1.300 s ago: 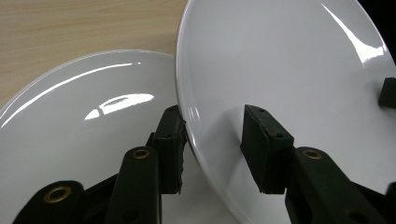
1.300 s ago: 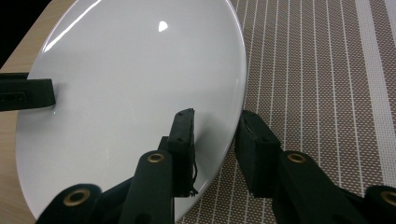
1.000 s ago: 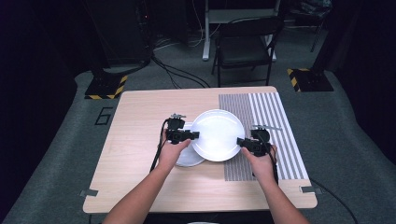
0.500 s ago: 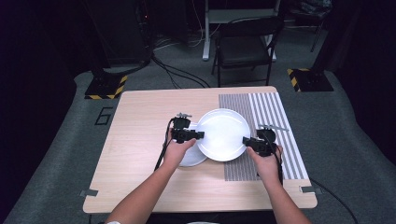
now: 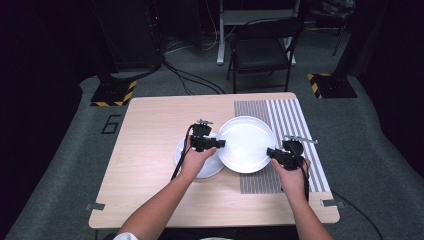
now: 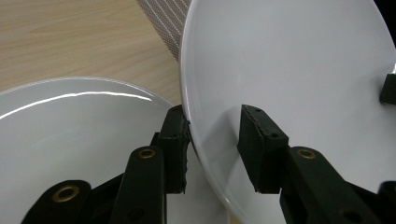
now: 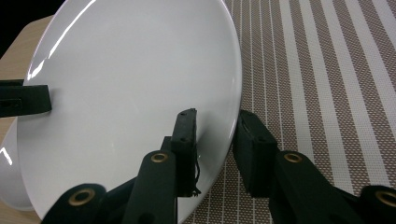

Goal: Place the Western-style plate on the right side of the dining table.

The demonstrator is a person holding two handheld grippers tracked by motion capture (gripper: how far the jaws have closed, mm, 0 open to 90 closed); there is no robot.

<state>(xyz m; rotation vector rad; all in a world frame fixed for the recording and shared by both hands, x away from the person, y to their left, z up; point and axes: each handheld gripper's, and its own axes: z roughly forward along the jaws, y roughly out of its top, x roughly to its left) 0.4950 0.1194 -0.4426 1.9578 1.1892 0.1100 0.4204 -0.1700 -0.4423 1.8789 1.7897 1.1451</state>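
A large white plate (image 5: 246, 144) (image 6: 289, 65) (image 7: 130, 93) hangs tilted above the wooden table (image 5: 150, 140), held at two opposite rims. My left gripper (image 5: 220, 144) (image 6: 215, 140) is shut on its left rim, and its jaws have just tightened a little further there. My right gripper (image 5: 270, 152) (image 7: 217, 140) is shut on the right rim, one pad above and one below. A smaller white plate (image 5: 210, 169) (image 6: 70, 126) lies on the table under the left hand. The striped placemat (image 5: 287, 117) (image 7: 327, 70) lies beneath the plate's right half.
The placemat runs down the right side of the table to its front edge. Bare wood stretches to the left. Behind the table stand a black folding chair (image 5: 262, 50) and two bases with yellow-black stripes (image 5: 112, 94), with cables on the floor.
Both hands have carried the large plate a little to the right, farther over the striped placemat and off the smaller plate.
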